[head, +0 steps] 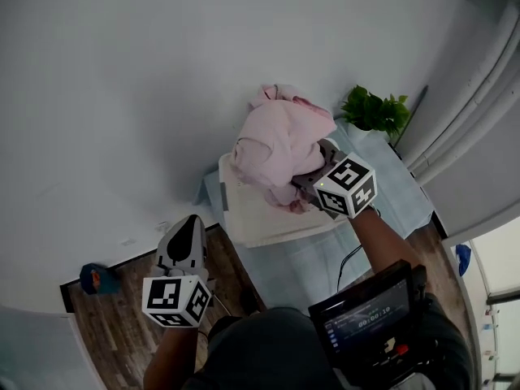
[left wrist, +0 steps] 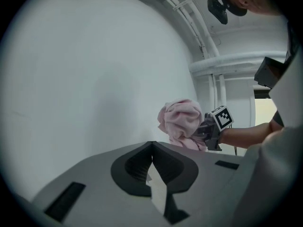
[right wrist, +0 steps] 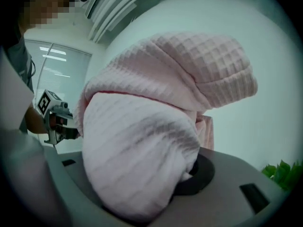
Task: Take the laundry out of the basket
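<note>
Above the cream basket (head: 244,218), mid-scene, the right hand-held gripper (head: 310,184) clamps a bunched pink waffle-weave garment (head: 280,140), held raised. The left hand-held gripper (head: 190,227), near left, has its jaws together and empty. Lifting-out step; next, probably, carry the garment aside and release it.

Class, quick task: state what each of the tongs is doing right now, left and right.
Left tongs: closed, holding nothing.
Right tongs: closed on the pink waffle towel.
</note>
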Demonstrator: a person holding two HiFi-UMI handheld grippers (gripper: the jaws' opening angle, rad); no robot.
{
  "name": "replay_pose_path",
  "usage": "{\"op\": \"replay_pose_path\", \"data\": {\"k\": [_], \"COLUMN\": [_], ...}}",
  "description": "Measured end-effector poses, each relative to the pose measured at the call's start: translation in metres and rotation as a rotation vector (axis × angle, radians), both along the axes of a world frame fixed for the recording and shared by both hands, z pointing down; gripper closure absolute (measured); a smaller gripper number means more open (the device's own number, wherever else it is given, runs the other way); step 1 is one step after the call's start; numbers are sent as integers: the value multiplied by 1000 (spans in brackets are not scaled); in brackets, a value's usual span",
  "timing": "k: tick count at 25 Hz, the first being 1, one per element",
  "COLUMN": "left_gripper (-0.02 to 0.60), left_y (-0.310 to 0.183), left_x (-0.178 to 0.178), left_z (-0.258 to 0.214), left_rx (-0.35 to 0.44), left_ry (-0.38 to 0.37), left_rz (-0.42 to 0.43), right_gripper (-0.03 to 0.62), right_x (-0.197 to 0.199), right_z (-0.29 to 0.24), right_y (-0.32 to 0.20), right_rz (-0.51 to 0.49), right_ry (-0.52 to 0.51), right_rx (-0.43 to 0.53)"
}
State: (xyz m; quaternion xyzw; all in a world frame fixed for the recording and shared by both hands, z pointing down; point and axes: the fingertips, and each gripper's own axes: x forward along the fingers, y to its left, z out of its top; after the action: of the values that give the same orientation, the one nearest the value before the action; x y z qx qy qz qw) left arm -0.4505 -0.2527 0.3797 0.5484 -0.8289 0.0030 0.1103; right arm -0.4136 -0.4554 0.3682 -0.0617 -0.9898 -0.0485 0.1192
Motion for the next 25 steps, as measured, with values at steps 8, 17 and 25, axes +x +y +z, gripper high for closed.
{"op": "replay_pose_path", "data": {"k": [8,17,25], "left_gripper": [571,571,571], "left_y": [-49,-117,-129], "left_x": [16,94,183], "left_z": [-24,-46,-70], "left_rx": [76,163,197], "left_ry": [-4,-25,-31], "left_rz": [138,300,417], "right_gripper": [332,330,330], "right_x": [55,184,311], "right_z": [-62,-110,-143], "right_y": [-10,-52,-44], "right_rz": [143,347,520], "right_ry": [-152,-324,-392], "right_rx": [-31,-31,-20]}}
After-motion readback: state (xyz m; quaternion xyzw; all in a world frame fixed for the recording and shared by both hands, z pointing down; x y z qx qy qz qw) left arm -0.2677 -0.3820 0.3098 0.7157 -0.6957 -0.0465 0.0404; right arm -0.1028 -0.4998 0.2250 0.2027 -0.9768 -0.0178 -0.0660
